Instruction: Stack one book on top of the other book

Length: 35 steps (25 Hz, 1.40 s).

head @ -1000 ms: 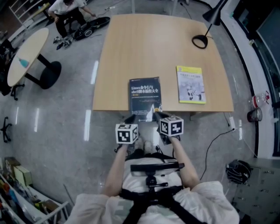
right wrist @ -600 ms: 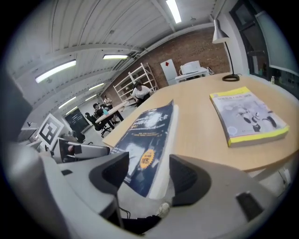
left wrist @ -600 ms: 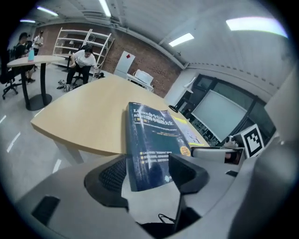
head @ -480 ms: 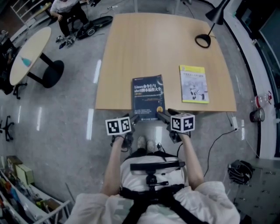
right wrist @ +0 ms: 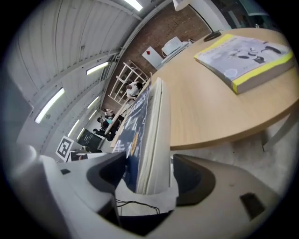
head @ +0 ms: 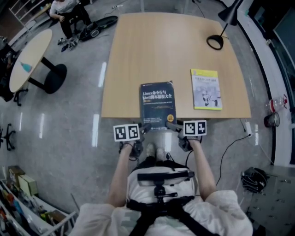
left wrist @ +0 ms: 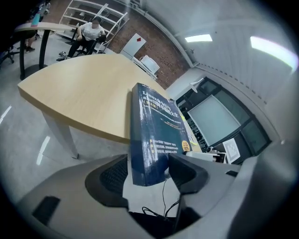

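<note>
A dark blue book lies on the wooden table, its near end sticking out over the front edge. A yellow book lies flat to its right, apart from it. My left gripper straddles the blue book's near left corner; its jaws stand open around it with a gap at the left pad. My right gripper is at the near right corner. Its jaws are opening around the book's page edge, not pressing. The yellow book shows beyond.
A black lamp base stands at the table's far right corner. A round side table and a seated person are off to the left. A cable trails on the floor at the right.
Both grippers went from shut to open and rolled so their marker cubes face up. They moved apart to the blue book's two near corners and sank slightly.
</note>
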Motion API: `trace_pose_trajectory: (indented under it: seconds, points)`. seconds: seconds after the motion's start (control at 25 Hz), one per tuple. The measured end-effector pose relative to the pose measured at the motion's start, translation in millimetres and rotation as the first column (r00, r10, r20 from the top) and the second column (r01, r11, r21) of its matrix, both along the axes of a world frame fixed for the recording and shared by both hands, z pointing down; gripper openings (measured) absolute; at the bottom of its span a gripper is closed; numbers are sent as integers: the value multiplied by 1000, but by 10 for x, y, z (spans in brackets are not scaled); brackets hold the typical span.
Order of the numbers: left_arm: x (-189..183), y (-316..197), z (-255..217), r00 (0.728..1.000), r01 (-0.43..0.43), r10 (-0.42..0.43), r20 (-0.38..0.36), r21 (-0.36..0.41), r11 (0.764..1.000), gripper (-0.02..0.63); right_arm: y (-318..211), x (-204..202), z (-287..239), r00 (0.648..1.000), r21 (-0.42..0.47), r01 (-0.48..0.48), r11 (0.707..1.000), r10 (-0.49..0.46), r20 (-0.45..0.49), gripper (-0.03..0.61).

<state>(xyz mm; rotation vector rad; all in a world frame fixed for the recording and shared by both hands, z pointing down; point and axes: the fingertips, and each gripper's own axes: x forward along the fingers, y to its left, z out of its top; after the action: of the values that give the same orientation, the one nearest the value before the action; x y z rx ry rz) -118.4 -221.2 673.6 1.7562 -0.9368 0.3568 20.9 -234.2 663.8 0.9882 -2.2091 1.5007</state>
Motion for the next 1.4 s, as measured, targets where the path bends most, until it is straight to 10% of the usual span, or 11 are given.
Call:
trace_pose_trajectory:
  seconds: [0.6,1.4]
  points:
    - [197,2,101,956,-90,64,-286,-77,993,261,-38,-153,121,985,-113,103,988,-85,153,344]
    - [220,-35,-16,979,-54,59,-195,30,998,261,-72,-321,-141,988,29,151,988,-152,3,255]
